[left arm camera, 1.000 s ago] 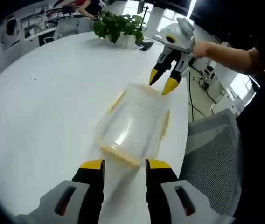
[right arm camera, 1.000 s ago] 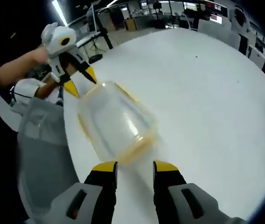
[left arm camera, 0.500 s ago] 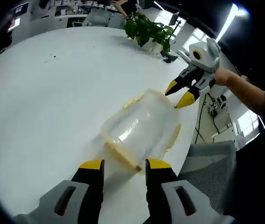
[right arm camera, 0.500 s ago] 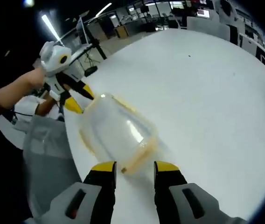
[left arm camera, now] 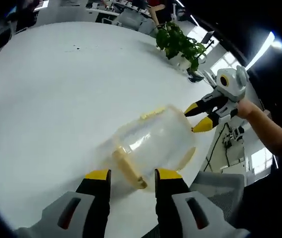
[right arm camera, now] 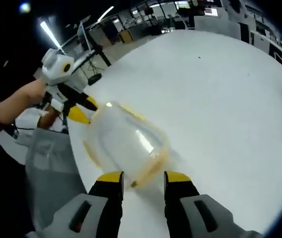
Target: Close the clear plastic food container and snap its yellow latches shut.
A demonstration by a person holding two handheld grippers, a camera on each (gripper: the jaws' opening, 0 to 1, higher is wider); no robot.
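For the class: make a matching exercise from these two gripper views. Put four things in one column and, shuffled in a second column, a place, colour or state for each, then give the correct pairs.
Column 1
1. clear plastic food container with yellow latches
2. leafy green potted plant
3. grey mesh office chair
4. left gripper

Column 2
A. at the far edge of the round white table
B. jaws apart, yellow tips just short of a yellow latch
C. off the table, beside its edge
D. lying on the white tabletop between the two grippers

Pairs: 1-D, 2-A, 3-C, 4-B
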